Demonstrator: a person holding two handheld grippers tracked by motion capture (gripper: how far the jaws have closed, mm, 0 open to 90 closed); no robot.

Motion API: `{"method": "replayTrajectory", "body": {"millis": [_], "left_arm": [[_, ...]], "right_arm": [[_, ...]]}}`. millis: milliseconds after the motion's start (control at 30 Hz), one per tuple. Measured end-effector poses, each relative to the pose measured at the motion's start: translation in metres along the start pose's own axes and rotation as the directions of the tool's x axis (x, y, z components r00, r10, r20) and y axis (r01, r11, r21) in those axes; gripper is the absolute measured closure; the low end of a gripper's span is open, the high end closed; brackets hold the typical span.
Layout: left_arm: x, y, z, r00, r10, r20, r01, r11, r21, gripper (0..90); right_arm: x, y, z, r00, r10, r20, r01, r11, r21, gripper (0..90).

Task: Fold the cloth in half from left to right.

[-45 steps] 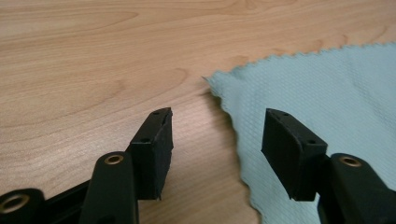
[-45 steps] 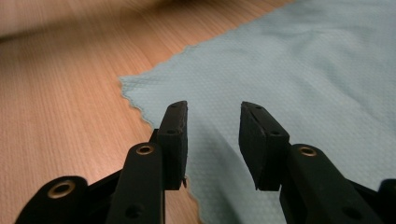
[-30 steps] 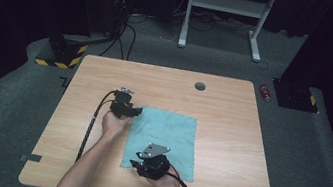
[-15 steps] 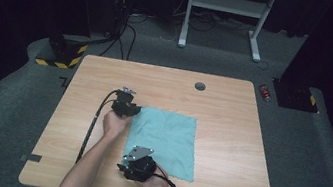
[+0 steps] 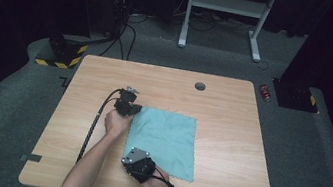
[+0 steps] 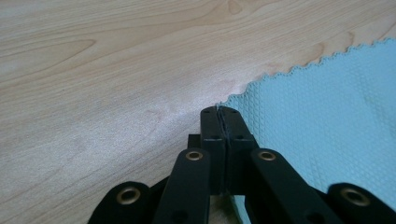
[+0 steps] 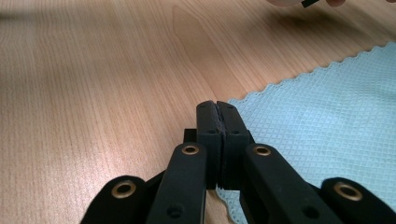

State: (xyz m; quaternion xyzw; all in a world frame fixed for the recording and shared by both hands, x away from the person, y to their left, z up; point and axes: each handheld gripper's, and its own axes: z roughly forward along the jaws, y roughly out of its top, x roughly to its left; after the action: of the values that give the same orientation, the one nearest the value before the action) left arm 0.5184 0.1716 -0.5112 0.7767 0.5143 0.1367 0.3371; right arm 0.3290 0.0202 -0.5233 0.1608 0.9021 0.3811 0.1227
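With both jaws clamped on corners of the cloth [image 5: 164,141], uneven lifting may pull a thin corner free.

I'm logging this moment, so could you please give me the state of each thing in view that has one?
Teal cloth: spread flat on the table, two left-side corners pinched.
Left gripper: just closed, shut on the cloth's far left corner.
Right gripper: just closed, shut on the cloth's near left corner.
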Motion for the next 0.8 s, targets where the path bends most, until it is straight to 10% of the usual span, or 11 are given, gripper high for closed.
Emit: {"method": "replayTrajectory", "body": {"millis": [800], "left_arm": [[0.023,0.005,-0.034,0.9992,-0.039,0.001,0.039,0.9981,-0.048,89.4]], "right_arm": [[0.003,0.021,-0.018,0.9997,-0.016,0.018,0.018,0.997,-0.074,89.9]]}}
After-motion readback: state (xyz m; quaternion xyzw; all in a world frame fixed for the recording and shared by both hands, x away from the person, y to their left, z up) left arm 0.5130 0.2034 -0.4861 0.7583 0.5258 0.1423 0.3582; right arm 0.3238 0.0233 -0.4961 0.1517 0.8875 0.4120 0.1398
